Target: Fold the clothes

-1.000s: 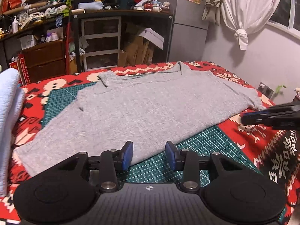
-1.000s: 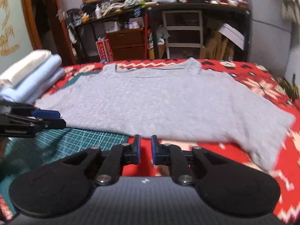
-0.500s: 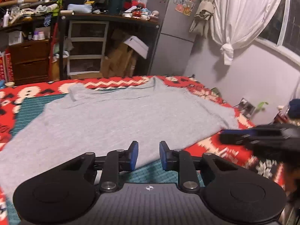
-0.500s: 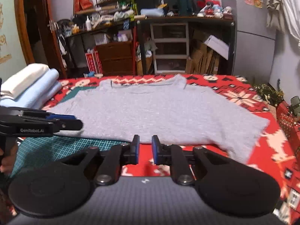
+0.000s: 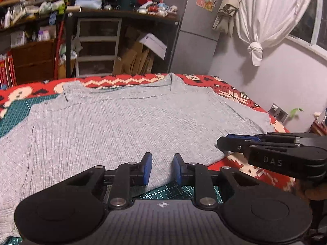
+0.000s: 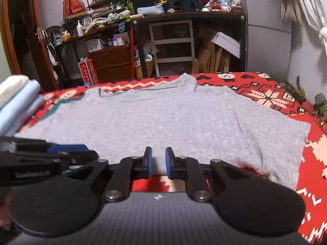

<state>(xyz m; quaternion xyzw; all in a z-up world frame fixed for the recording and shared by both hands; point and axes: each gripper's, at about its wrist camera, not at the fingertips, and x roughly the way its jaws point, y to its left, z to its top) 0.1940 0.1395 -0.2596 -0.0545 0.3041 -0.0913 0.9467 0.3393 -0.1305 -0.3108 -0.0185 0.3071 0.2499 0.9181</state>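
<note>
Two grippers, my left gripper (image 5: 160, 169) and right gripper (image 6: 157, 163), hover slightly open and empty at the near hem of the gray sweater (image 5: 122, 128), spread flat across the blanket (image 6: 265, 94).

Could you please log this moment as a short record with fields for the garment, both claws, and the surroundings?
garment: grey knit sweater, spread flat, neckline at far side
surface: red patterned blanket over green cutting mat
left claw: open, empty, at near hem
right claw: open, empty, at near hem
nearby: folded stack of clothes at left
</note>
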